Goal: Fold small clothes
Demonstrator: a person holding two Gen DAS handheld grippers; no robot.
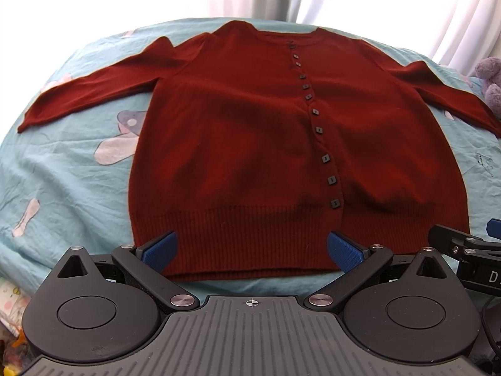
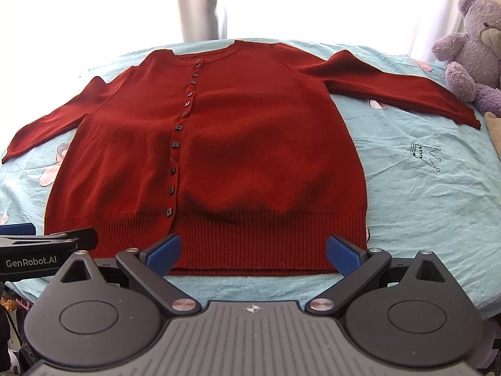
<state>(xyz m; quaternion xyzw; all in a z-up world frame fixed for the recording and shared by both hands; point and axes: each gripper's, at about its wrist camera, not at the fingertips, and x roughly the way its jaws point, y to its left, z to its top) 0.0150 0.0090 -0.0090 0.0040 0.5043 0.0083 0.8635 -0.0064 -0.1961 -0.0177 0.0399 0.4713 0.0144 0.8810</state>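
Observation:
A dark red buttoned cardigan (image 1: 244,131) lies flat and face up on the light blue sheet (image 1: 69,169), sleeves spread to both sides, ribbed hem nearest me. It also shows in the right wrist view (image 2: 250,144). My left gripper (image 1: 252,250) is open and empty, its blue pads (image 1: 161,249) over the hem's left half. My right gripper (image 2: 253,250) is open and empty over the hem's right half. The right gripper shows at the right edge of the left wrist view (image 1: 463,241), and the left gripper shows at the left edge of the right wrist view (image 2: 47,244).
A purple teddy bear (image 2: 472,50) sits at the far right of the bed, near the right sleeve's cuff (image 2: 463,116). White curtains (image 1: 375,0) hang behind the bed. The sheet's near edge (image 2: 250,291) runs just below the hem.

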